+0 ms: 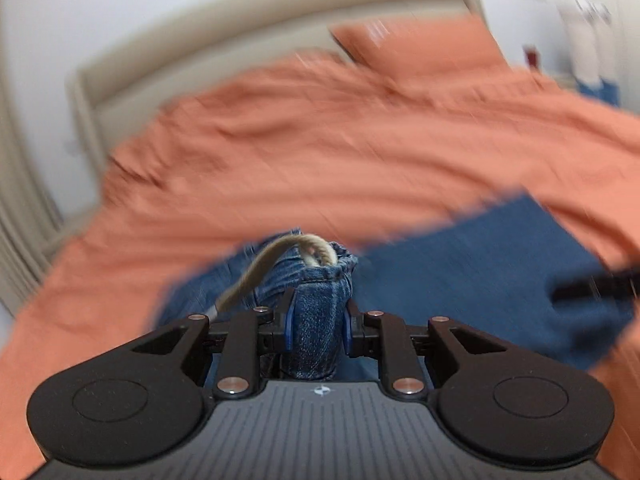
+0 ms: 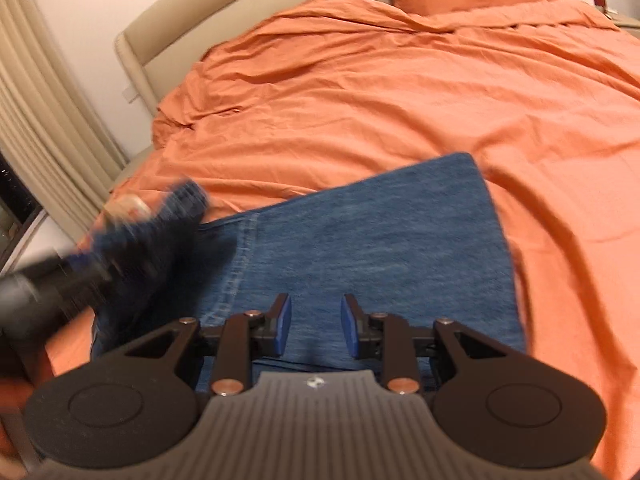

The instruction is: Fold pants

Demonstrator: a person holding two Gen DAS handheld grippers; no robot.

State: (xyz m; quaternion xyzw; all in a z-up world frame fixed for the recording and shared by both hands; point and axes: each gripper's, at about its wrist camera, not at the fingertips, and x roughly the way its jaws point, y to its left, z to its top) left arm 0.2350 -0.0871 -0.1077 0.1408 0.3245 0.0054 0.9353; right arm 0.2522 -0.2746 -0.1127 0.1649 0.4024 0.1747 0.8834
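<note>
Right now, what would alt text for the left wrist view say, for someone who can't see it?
The left tongs are shut on a bunched fold of jeans, with a tan cord looping out of the denim above them. More jeans lie flat on an orange bedspread, which fills the blurred background up to a pillow and beige headboard.

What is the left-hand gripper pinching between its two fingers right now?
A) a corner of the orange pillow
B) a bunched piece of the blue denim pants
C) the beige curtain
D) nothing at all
B: in the left wrist view the left gripper has its blue-padded fingers closed on a bunched fold of the blue denim pants, lifted above the orange bedsheet.
</note>
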